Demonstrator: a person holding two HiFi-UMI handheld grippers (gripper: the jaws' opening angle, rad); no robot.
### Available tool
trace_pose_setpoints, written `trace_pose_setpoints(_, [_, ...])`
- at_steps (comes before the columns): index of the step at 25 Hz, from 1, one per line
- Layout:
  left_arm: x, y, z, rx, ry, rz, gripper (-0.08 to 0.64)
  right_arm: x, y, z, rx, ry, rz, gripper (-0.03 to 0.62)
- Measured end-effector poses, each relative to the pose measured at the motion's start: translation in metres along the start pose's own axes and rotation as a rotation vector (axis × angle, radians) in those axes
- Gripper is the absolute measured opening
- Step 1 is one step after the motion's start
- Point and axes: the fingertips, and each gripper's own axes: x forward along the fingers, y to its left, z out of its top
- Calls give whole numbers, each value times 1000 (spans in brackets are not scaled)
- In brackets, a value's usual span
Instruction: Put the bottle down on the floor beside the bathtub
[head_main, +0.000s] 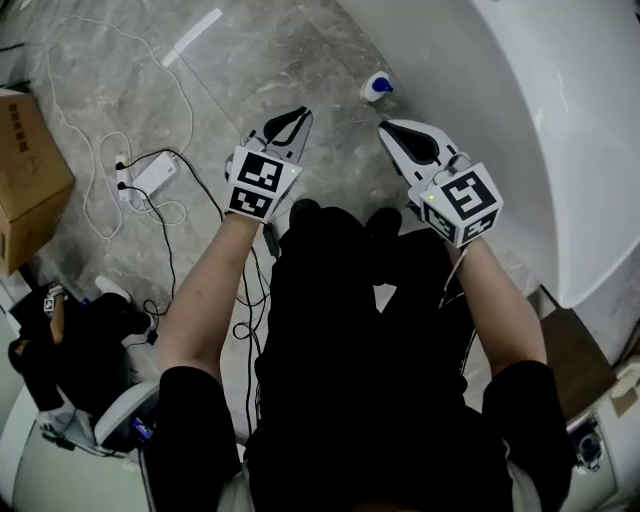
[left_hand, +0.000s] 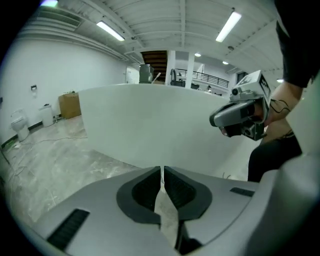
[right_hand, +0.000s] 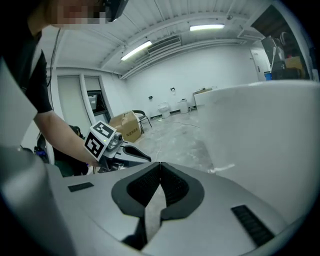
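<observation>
Bottle (head_main: 377, 87), white with a blue top, seen from the head view on the grey floor (head_main: 250, 60), just beside the outer wall of the white bathtub (head_main: 560, 150) at the far right of the scene. It is small in this view; we judge that it stands upright, but we cannot be sure, nor can we tell whether it touches the tub wall. Neither gripper view shows it.

The left gripper (head_main: 293, 120) and right gripper (head_main: 397, 131) are held side by side nearer to us than the bottle and well apart from it. In each gripper's own view the two dark pads meet along a closed seam with nothing between them, so we read both claws as closed and empty.

We judge the task as done in substance: the bottle lies in the place named and is free of both claws. Nothing appears to be left but to draw the hands away. A power strip (head_main: 150, 177) with its cables lies on the floor at the left.
</observation>
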Motion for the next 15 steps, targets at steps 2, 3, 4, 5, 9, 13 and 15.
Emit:
trace_pose_setpoints(2, [-44,-12,20,-62,6,18,32,-24,31,25,34,21,31,28])
trace_pose_setpoints(3, [-64,-19,31,-84,7,23,32,-38,47,39,34,32,42,28])
trace_pose_setpoints(4, [-84,-28,42,-101,10,24,31,-51,62,53,25,42,51,28])
trace_pose_setpoints(5, [-102,-38,52,-115,12,23,31,-65,77,66,14,50,59,28])
trace_pose_setpoints(9, [-169,-65,100,-164,-15,52,29,-115,124,109,31,47,95,28])
trace_pose_setpoints(13, [-242,-81,162,-217,-93,109,26,-169,168,143,60,43,99,28])
trace_pose_setpoints(15, [-274,-89,182,-235,-126,124,26,-190,187,151,79,47,88,28])
